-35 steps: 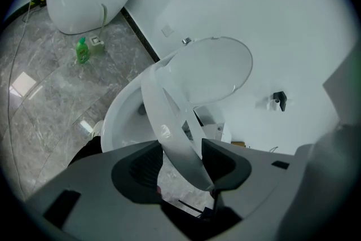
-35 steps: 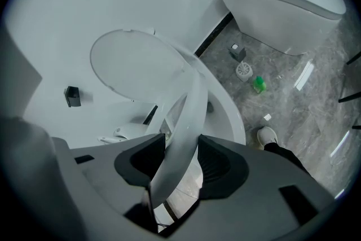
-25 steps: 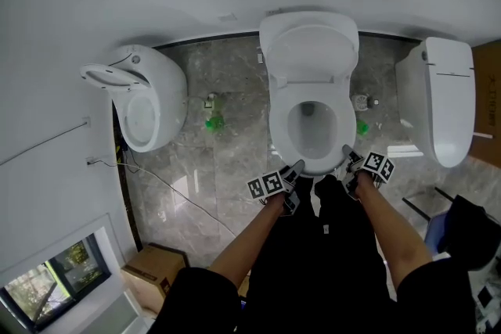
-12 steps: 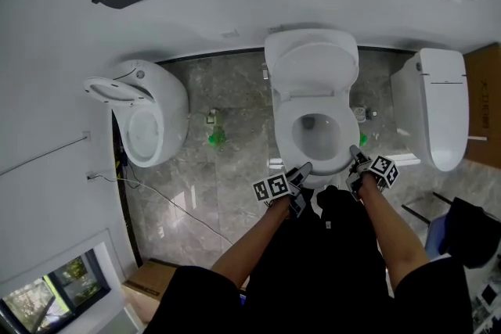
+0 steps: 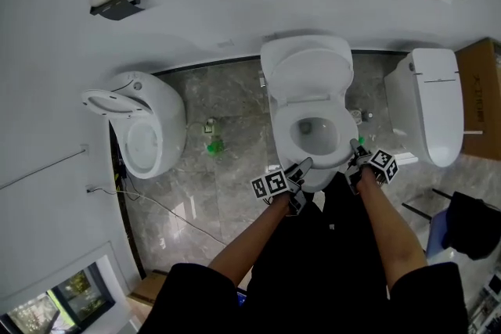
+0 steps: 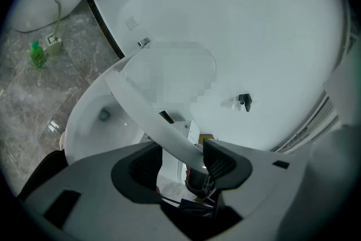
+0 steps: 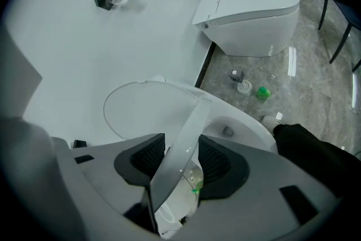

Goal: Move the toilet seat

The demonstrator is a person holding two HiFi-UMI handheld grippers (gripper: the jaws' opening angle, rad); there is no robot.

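Toilet seat: The white toilet seat (image 7: 183, 141) belongs to the middle toilet, right in front of the person. Its front looks tipped up off the bowl (image 5: 317, 135), and its back end is at the hinge.

Left gripper: The left gripper (image 5: 302, 166) is at the front of the seat, on the left side. Its jaws are squeezed on the seat's rim, with the rim between the two black pads.

Right gripper: The right gripper (image 5: 354, 148) is at the front of the seat, on the right side. Its jaws are pinched on the rim too, one pad on each face.

Lid: The lid (image 5: 308, 73) is already up and leans back by the wall.

Done so far: Both grippers have a good hold of the seat. The seat looks lifted part of the way, slanting up from the hinge to the jaws.

Left to do: The seat is not yet up against the lid. It seems the person needs to swing it the rest of the way back and then let go. This is a guess from how the seat lies.

Around: Another toilet (image 5: 145, 117) sits to the left and one more (image 5: 430, 102) to the right. A small green bottle (image 5: 213, 145) stands on the grey floor between the left toilet and the middle one.
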